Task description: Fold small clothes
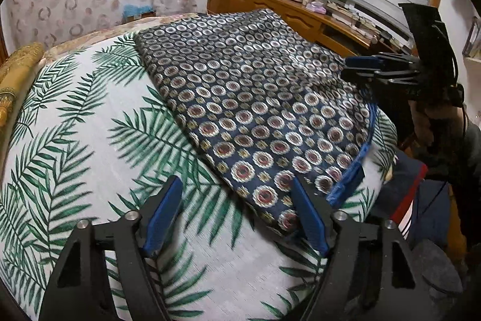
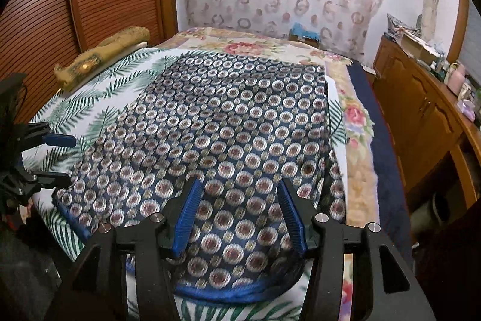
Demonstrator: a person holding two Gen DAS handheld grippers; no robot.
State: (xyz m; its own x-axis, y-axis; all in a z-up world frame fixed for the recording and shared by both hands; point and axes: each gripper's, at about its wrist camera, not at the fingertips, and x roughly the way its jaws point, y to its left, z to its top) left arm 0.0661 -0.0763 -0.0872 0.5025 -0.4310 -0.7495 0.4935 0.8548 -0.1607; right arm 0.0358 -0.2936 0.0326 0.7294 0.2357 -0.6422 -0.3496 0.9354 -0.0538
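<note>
Navy patterned cloth (image 2: 210, 125) lies flat on the leaf-print sheet (image 1: 90, 140); left gripper (image 1: 237, 194) and right gripper (image 2: 237, 200) hover over the cloth's near edge, jaws apart, empty.

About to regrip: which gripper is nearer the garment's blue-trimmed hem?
Right. The right gripper is open directly over the patterned garment, just behind the blue-trimmed hem. The left gripper is open off the garment's side, mostly over the palm-leaf sheet.

patterned garment (image 2: 210, 125): woven cloth, slight sheen; palm-leaf bedsheet (image 1: 90, 125): matt cloth; sideboard (image 2: 421, 110): glossy varnished wood.
</note>
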